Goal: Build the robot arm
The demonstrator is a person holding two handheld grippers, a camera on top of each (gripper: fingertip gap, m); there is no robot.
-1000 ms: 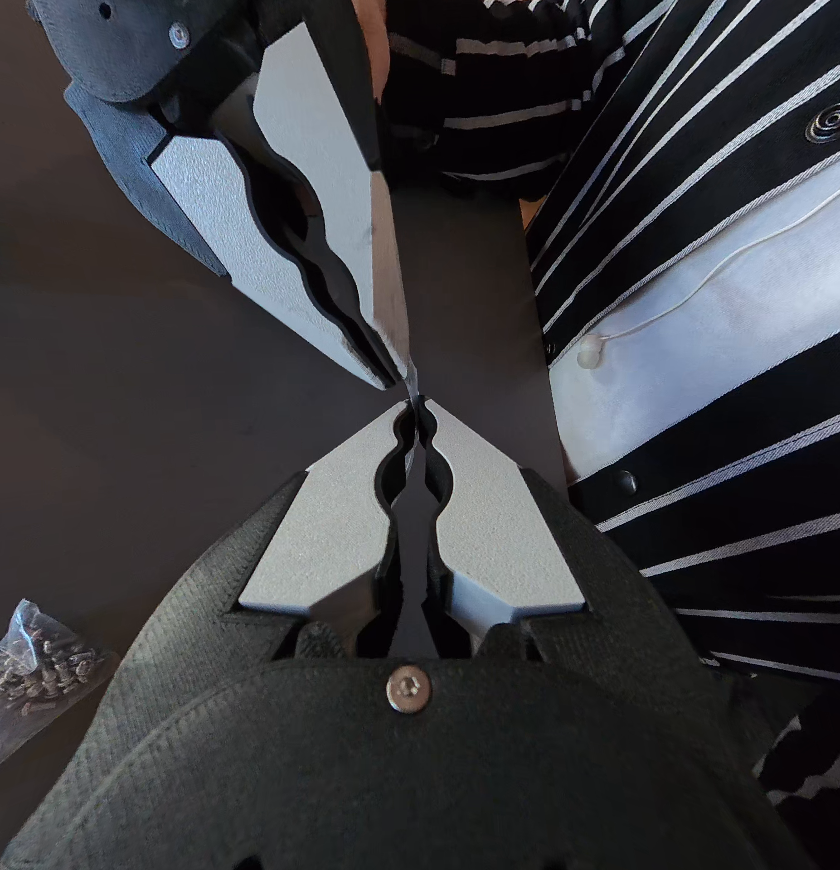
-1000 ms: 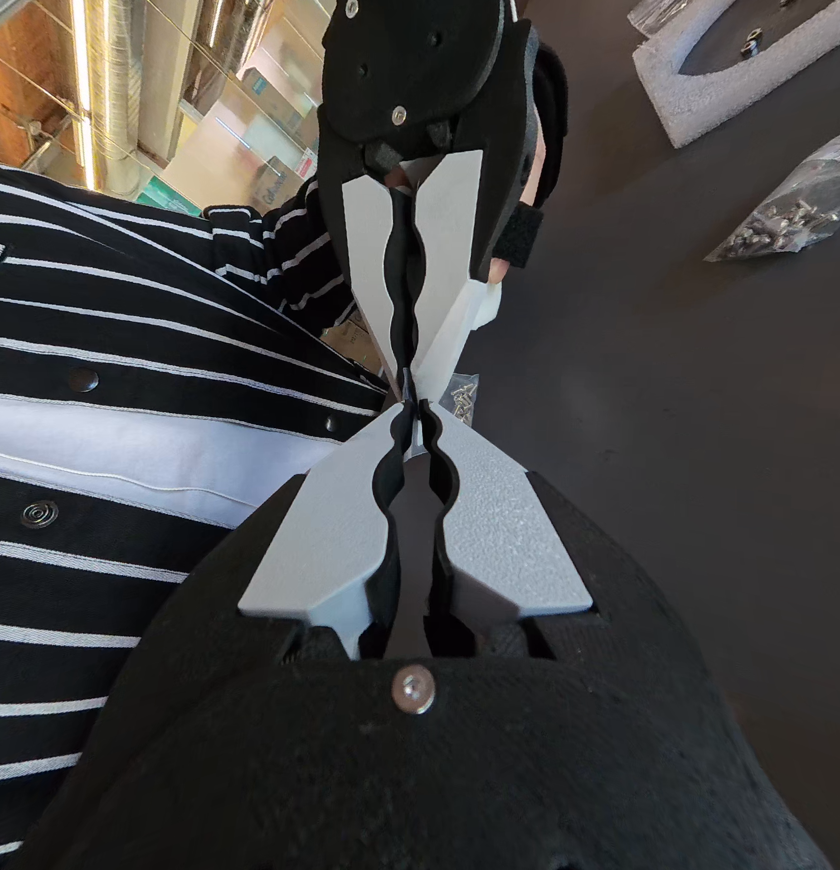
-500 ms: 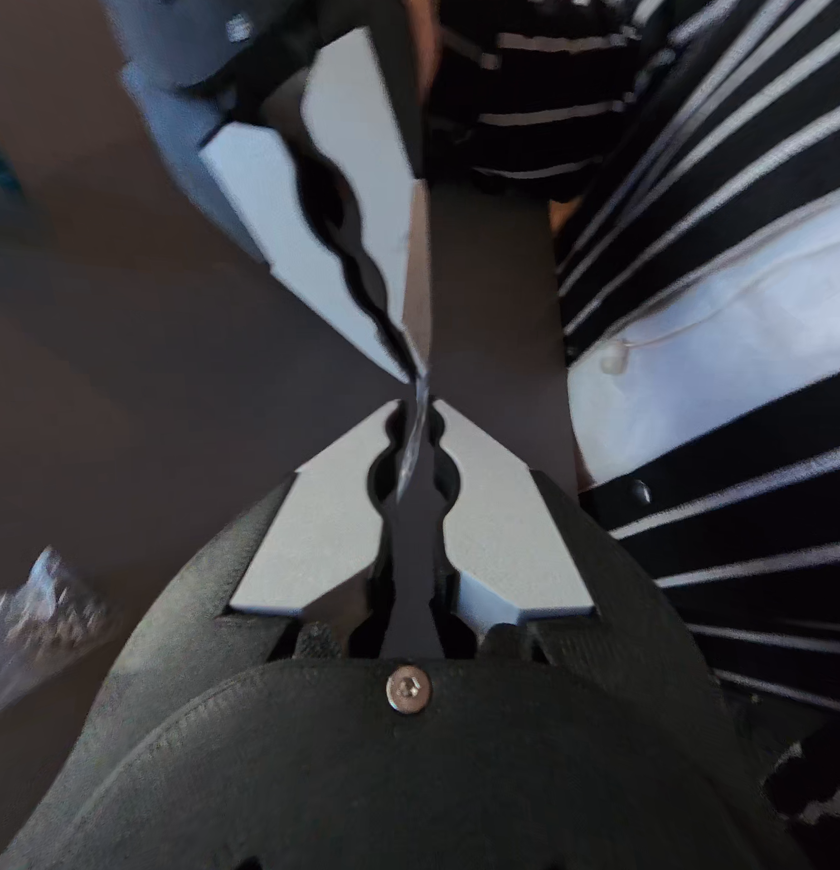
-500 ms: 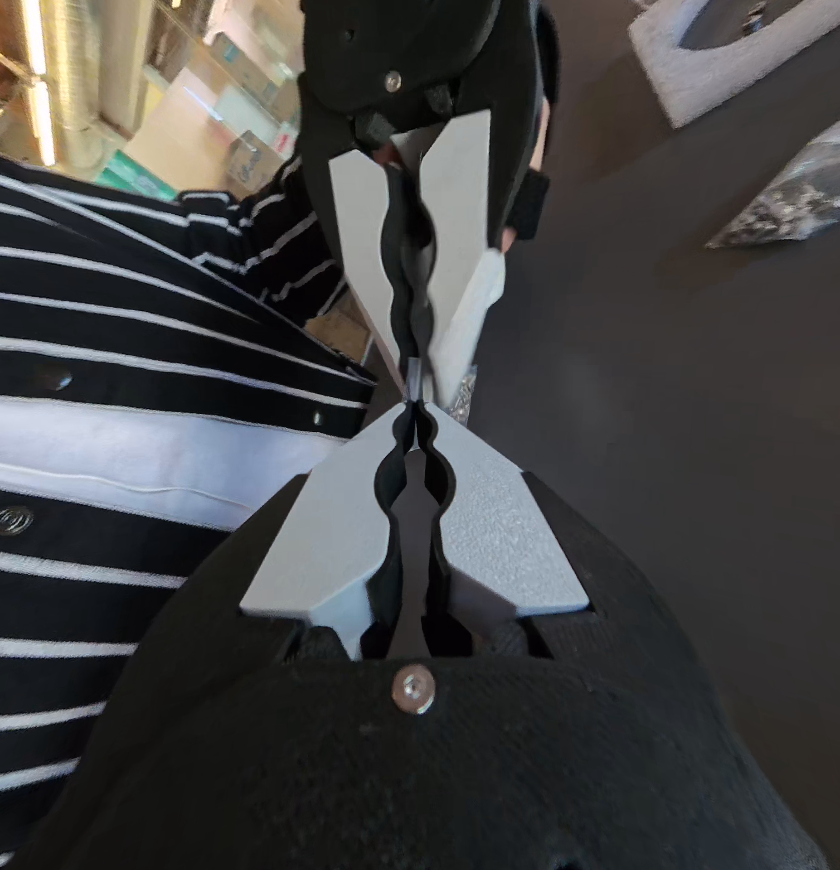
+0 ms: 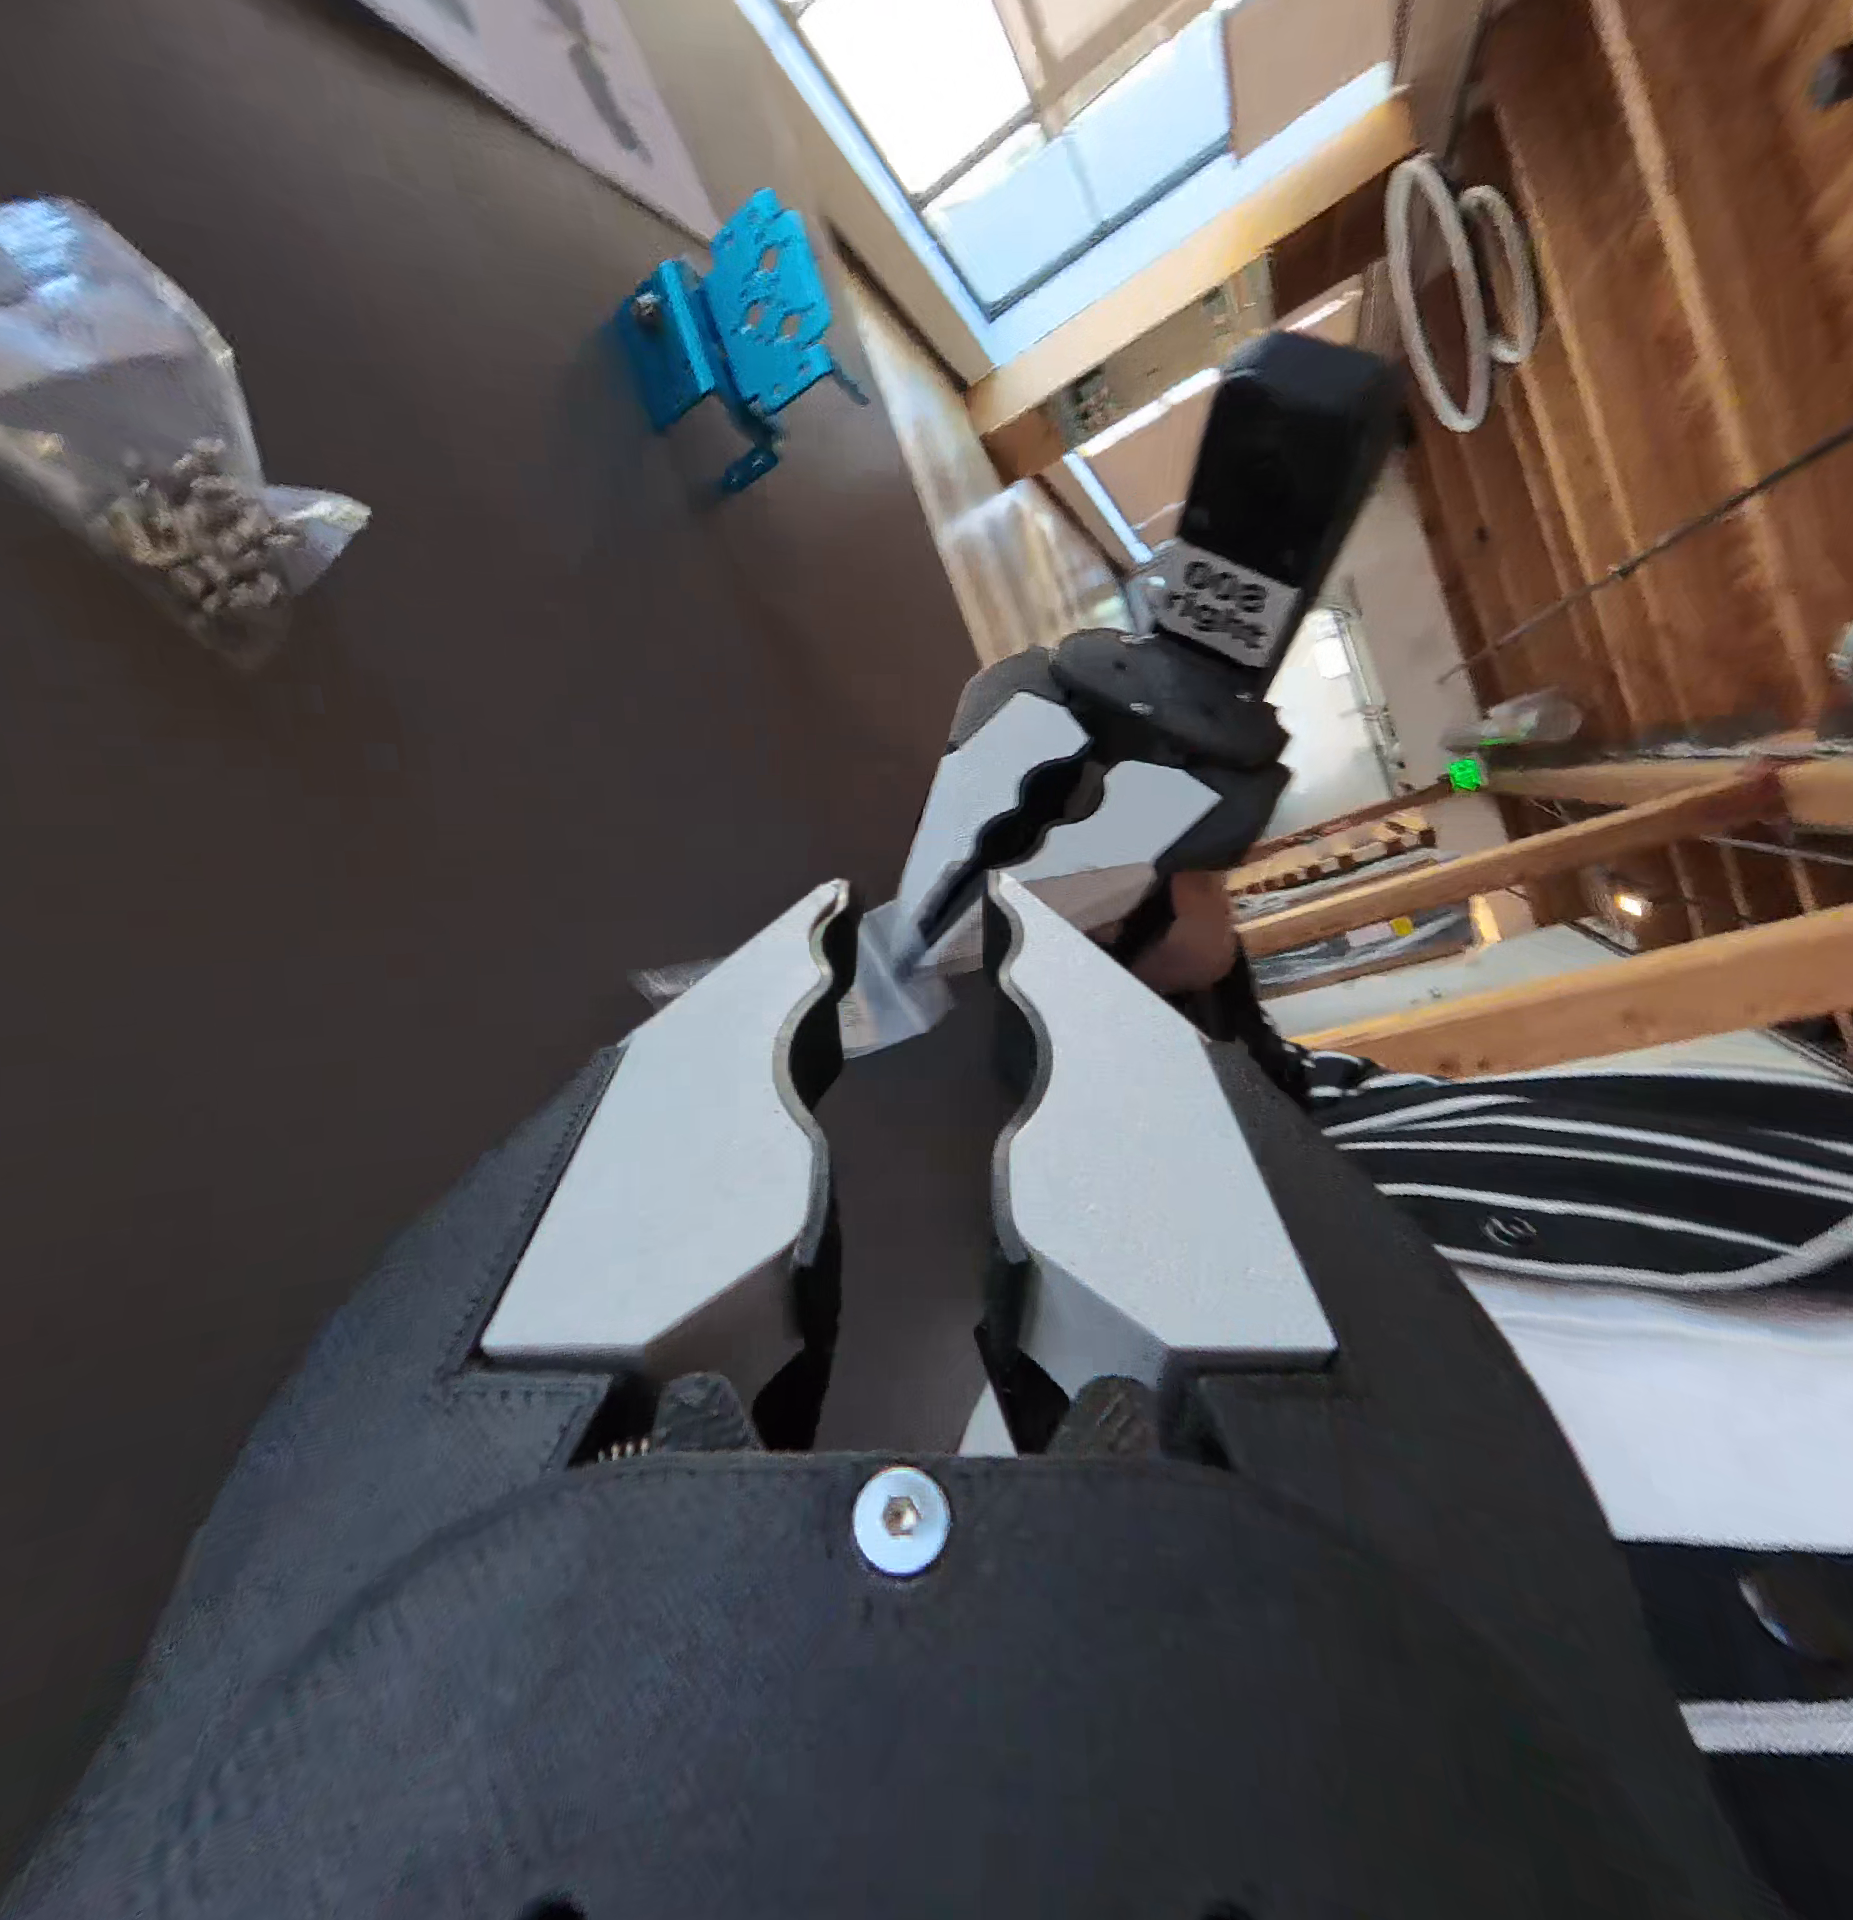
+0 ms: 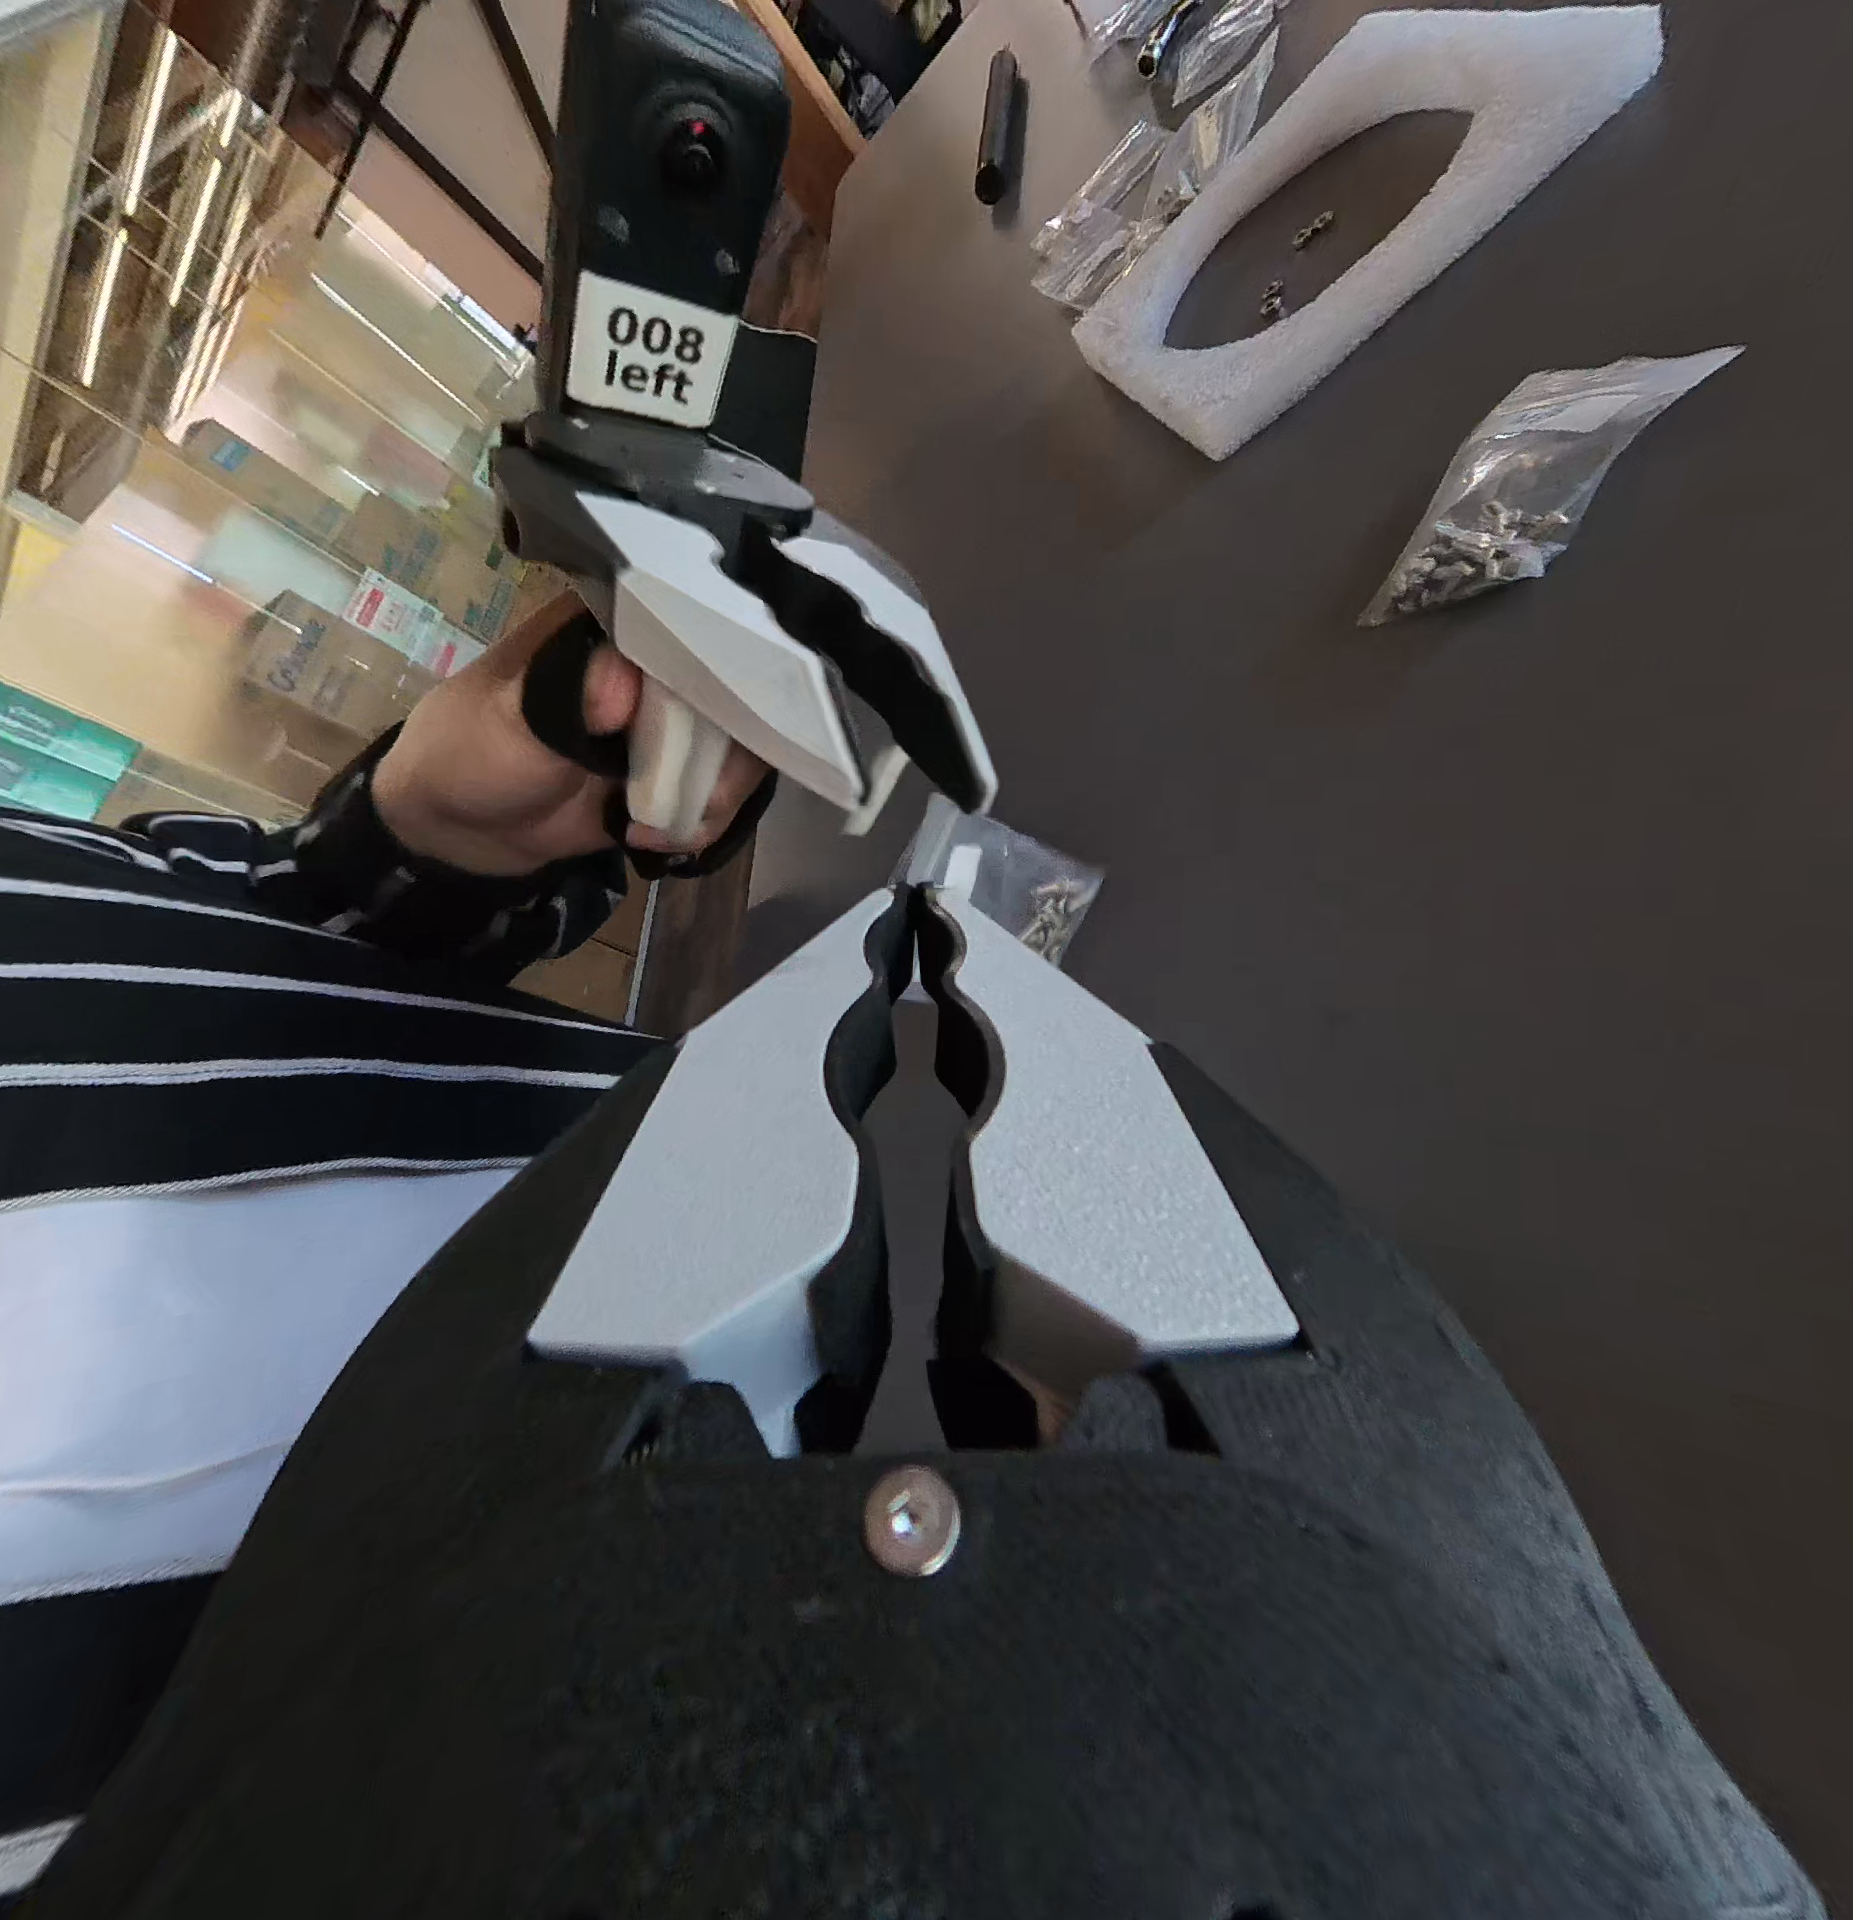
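A: Where's the small bag?

B: Held up off the table, in the right gripper. Jaws are pressed together on the clear film at the bag's top edge, right at the tips. The screws sag in the far end.

A: Left gripper?

B: Jaws spread, holding nothing. From its own cam a fold of film sits btw its fingers, close against the left-hand one (touching or not, can't tell). From the right wrist view its tips hang just above the bag, apart from it.

A: How's the hold?

B: Thin, imo. It's a tip pinch on slick film w/ all the weight hanging beyond it, so only that small contact patch carries the bag.

A: Anything else nearby?

B: Big screw bag, white foam w/ a cut-out, more clear packets and a black rod beyond it, and a blue bracket. All well apart from both grippers.
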